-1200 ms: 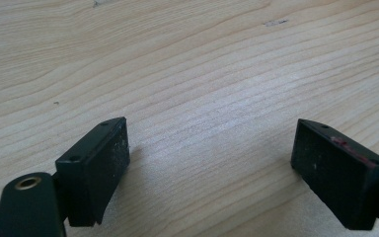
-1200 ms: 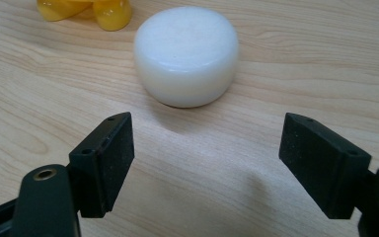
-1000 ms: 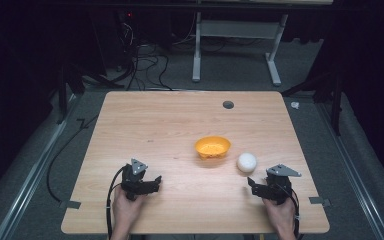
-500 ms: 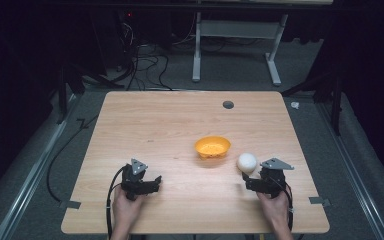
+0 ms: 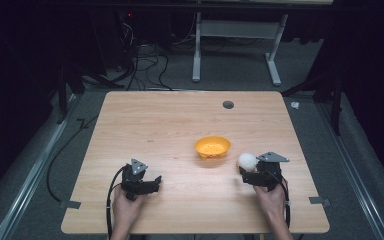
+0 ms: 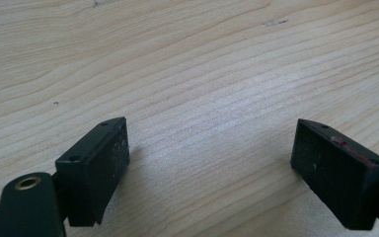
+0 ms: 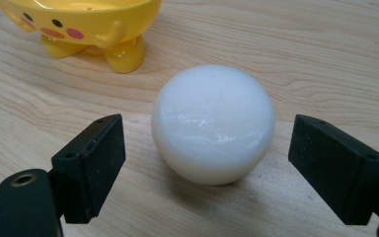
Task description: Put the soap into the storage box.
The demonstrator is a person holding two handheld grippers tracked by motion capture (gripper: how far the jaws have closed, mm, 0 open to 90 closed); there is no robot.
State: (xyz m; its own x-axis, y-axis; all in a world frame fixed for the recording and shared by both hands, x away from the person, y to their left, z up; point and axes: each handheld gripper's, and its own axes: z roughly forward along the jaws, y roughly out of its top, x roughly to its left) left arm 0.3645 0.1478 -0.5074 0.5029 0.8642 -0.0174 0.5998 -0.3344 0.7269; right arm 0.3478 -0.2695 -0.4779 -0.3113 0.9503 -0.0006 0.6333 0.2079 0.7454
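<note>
On the table (image 5: pixel 180 125), right gripper (image 7: pixel 207 163) fingers flank the ball (image 7: pixel 213 123).

On the table (image 5: pixel 180 125) the bowl (image 5: pixel 212 147) stands near the middle, the ball (image 5: pixel 246 160) just beside it to the right and nearer the person. The right gripper (image 5: pixel 252 176) sits right behind the ball; the left gripper (image 5: pixel 147 182) rests well apart, far left

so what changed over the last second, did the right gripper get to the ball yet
The right gripper moved left and forward up to the white ball, and its jaws have just been opening; the ball now sits between them, apart from both pads, not gripped. The left gripper, the yellow bowl and the ball stayed where they were.
</note>
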